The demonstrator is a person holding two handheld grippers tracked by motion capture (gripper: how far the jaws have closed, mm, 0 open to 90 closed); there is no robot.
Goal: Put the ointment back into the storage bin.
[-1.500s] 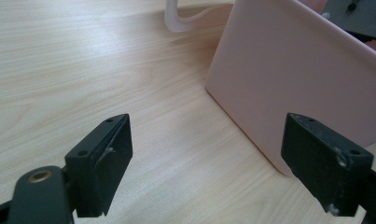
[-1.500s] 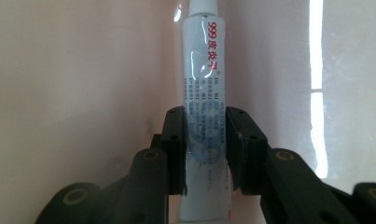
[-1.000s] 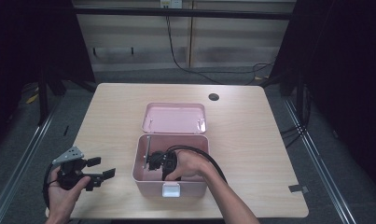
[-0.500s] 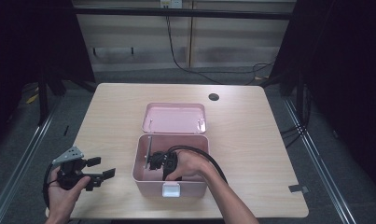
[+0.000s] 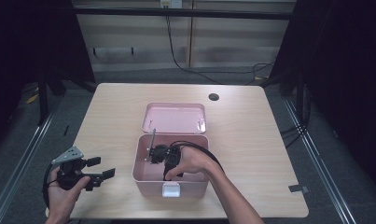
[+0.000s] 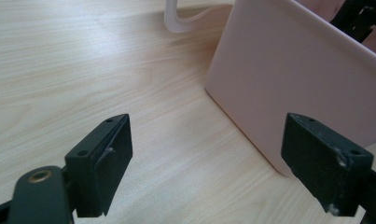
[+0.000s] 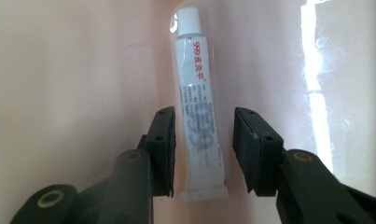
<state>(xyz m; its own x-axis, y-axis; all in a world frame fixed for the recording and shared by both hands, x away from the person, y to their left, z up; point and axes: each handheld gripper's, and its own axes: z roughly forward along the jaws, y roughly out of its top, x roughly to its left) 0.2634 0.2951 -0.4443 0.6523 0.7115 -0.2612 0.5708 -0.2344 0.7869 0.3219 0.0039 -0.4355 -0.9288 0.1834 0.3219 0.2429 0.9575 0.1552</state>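
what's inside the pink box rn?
A white tube lies on the pink box floor between the right tongs, whose jaws have just been opening, pads clear. Hand and tongs hide the rest.

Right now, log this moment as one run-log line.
right gripper: jaws just opening, tube between them, unpinched, lying in pink box | left gripper: open, over table

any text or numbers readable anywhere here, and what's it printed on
"999" in red, followed by red characters too small to read: on the white tube lying in the pink box.
Grey lines and larger blue print lower on the tube: blurred, unreadable.
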